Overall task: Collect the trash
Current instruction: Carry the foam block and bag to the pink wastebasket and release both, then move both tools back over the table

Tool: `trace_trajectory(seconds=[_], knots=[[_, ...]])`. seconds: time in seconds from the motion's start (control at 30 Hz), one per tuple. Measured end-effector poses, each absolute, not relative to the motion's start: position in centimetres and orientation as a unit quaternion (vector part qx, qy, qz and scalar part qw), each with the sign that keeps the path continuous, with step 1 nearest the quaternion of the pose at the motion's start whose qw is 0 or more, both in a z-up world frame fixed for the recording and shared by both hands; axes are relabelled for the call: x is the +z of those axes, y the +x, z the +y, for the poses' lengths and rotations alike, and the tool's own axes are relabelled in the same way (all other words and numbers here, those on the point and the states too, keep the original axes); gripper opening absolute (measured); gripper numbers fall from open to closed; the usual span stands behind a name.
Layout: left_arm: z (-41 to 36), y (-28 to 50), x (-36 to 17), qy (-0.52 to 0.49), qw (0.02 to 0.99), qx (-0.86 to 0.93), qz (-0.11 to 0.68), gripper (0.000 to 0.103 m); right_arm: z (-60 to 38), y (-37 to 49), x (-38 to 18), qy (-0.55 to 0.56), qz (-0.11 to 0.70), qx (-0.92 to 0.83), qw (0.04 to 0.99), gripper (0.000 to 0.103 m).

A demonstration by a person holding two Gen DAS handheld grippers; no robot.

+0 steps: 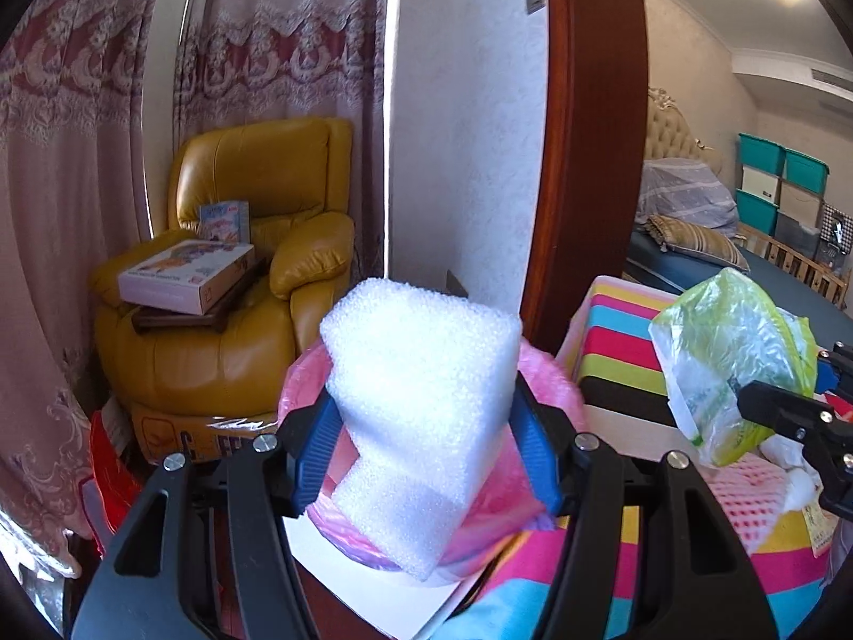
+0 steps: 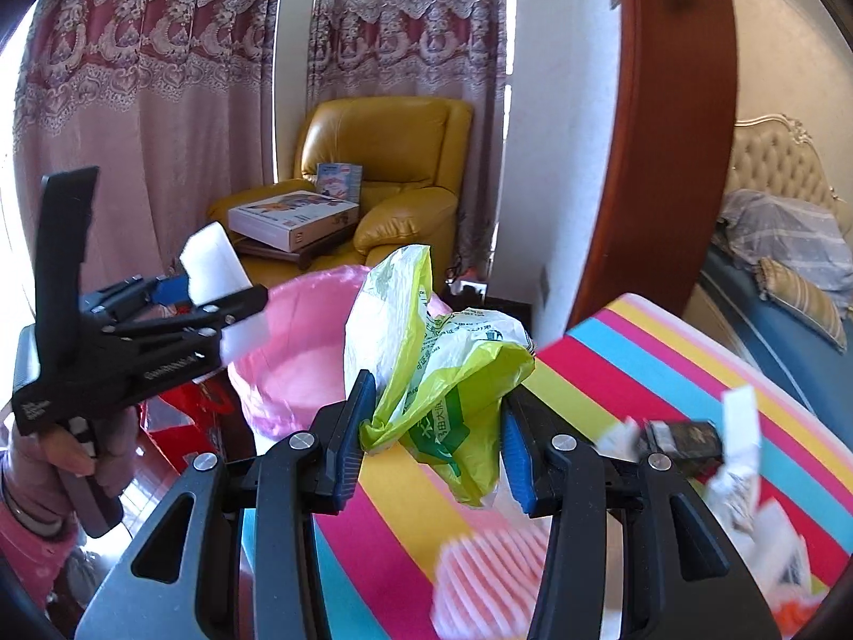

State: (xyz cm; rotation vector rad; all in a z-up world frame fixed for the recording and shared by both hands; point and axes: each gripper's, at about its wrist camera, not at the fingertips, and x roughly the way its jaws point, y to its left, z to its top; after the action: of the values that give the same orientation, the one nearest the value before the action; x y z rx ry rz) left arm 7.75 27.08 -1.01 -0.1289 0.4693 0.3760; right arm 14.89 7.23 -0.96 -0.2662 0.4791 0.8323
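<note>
Gripping white foam – left gripper; right gripper pinches plastic bag.

Table under striped cloth. Directly on cloth: pink foam net at near edge; dark packet and white paper scraps right of net.

Two close wrist views, both facing pink-lined bin and armchair.
</note>
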Motion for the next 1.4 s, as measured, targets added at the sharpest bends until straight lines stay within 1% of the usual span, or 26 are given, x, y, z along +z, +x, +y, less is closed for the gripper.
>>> trace_trajectory(seconds=[0.17, 0.3, 0.33, 0.37, 0.4, 0.43, 0.47, 0.5, 0.63, 0.8, 0.97, 1.07, 1.3, 1.4], knots=[[29.9, 10.1, -1.6, -0.059, 0.950, 0.193, 0.239, 0.060, 11.6, 16.5, -1.1, -0.135, 0.229, 0.401, 0.876, 0.045], [31.9, 11.6, -2.4, -0.075, 0.948, 0.191, 0.243, 0.061, 14.2, 18.2, -2.2, -0.137, 0.241, 0.392, 0.877, 0.046], [32.3, 11.8, -2.5, -0.079, 0.948, 0.190, 0.243, 0.065, 14.6, 18.5, -2.5, -0.138, 0.243, 0.390, 0.877, 0.046], [32.8, 12.2, -2.7, -0.084, 0.948, 0.186, 0.243, 0.070, 15.5, 19.1, -2.9, -0.139, 0.246, 0.389, 0.877, 0.049], [33.3, 12.5, -2.8, -0.088, 0.949, 0.183, 0.241, 0.074, 15.8, 19.3, -3.2, -0.141, 0.246, 0.390, 0.876, 0.056], [33.7, 12.8, -2.9, -0.091, 0.949, 0.182, 0.240, 0.084, 16.1, 19.4, -3.5, -0.143, 0.244, 0.392, 0.875, 0.061], [34.0, 13.0, -3.0, -0.091, 0.949, 0.186, 0.236, 0.092, 16.5, 19.6, -3.7, -0.147, 0.241, 0.392, 0.875, 0.073], [34.3, 13.0, -2.9, -0.089, 0.949, 0.194, 0.231, 0.094, 16.6, 19.7, -3.7, -0.148, 0.238, 0.392, 0.876, 0.078], [34.8, 11.8, -2.6, -0.081, 0.949, 0.205, 0.224, 0.099, 15.4, 19.2, -3.3, -0.135, 0.232, 0.394, 0.879, 0.078], [33.1, 8.5, -2.4, -0.066, 0.949, 0.226, 0.210, 0.099, 11.3, 16.7, -1.9, -0.127, 0.219, 0.390, 0.885, 0.079], [29.5, 6.0, -2.4, -0.052, 0.952, 0.220, 0.207, 0.099, 5.8, 13.4, -0.3, -0.137, 0.191, 0.384, 0.893, 0.084], [26.8, 5.0, -2.3, -0.044, 0.956, 0.206, 0.204, 0.099, 2.2, 12.0, 0.1, -0.134, 0.184, 0.372, 0.900, 0.084], [20.1, 4.7, -1.9, -0.037, 0.968, 0.135, 0.207, 0.099, -8.6, 10.1, 0.6, -0.107, 0.169, 0.286, 0.937, 0.086], [16.8, 5.3, -2.1, -0.021, 0.971, 0.108, 0.213, 0.099, -12.9, 9.8, 0.0, -0.087, 0.179, 0.249, 0.948, 0.086]])
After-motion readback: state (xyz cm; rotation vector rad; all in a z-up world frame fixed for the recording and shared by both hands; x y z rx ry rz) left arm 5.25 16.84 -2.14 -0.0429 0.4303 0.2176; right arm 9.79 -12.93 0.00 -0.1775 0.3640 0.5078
